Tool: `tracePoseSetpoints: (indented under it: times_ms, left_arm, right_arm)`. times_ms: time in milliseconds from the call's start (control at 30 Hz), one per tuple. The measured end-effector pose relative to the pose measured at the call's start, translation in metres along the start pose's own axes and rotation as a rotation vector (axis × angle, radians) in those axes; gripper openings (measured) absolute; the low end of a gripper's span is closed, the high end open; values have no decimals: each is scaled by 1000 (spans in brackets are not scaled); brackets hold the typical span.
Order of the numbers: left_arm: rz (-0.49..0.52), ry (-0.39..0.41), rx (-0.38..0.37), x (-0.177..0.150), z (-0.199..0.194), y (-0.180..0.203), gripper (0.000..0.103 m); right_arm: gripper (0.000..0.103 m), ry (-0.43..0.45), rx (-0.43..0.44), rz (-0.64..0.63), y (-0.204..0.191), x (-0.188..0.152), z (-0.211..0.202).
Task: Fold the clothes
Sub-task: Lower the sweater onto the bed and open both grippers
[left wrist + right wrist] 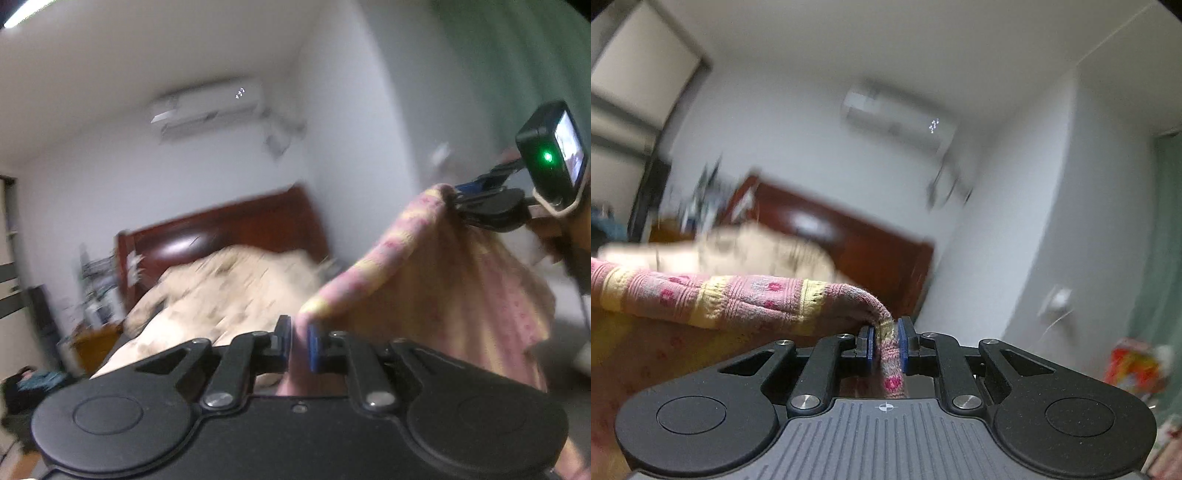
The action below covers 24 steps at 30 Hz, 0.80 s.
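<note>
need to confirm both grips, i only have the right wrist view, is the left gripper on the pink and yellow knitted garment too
Observer: Yes. The left gripper is shut on the ribbed hem of the pink and yellow knitted garment.
Operator: is it hanging free
Observer: The hem spans up to the right gripper; the rest drapes below.
Operator: whats under it
Observer: A bed with a beige patterned quilt lies beyond it; directly beneath is hidden.
</note>
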<state>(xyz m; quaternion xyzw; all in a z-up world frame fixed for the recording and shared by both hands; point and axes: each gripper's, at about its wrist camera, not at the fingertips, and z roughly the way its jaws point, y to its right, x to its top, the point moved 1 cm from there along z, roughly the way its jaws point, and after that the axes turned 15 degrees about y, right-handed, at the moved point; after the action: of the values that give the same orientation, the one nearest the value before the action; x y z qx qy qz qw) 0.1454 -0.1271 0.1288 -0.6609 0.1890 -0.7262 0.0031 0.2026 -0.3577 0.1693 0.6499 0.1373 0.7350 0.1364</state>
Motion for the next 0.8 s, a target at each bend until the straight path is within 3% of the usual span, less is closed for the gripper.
tracePoseSetpoints:
  times_ms: [100,167,267,300,333,367,400,433,533,667,733,800]
  left_arm:
    - [0,-145,45,-51,73,-14,9]
    - [2,-254,55,-92,104,-19,9]
    - [-9,-345,27,-138,103,-23,9]
    - [-5,-360,6,-147,95,-18,9]
    - [-4,-373,-15,-154,87,-16,9]
    - [-10,-388,-32,-157,79,-16,9]
    - [-26,-405,-53,-160,70,-13,9]
    - [-44,-423,-73,-164,60,-11,9]
    - [-123,-439,-143,-165,13,-13,10]
    - [-184,-430,-215,-158,-54,-10,39]
    - [-222,-443,-235,-157,-84,-8,39]
    - [-275,-462,-256,-158,-110,-3,39]
  right_arm:
    - [13,-146,53,19,-42,-68,93]
    - [14,-289,132,8,-72,-122,131]
    - [14,-510,217,24,-99,-186,158]
    - [14,-519,218,40,-103,-200,157]
    - [24,-520,221,66,-101,-208,157]
    - [46,-526,222,91,-96,-217,155]
    - [59,-533,221,110,-89,-222,153]
    - [80,-535,211,111,-85,-211,150]
    - [83,-525,192,165,-51,-183,115]
    - [83,-579,243,261,-13,-150,16]
    - [83,-611,275,299,3,-139,-37]
    - [83,-647,250,359,16,-141,-93]
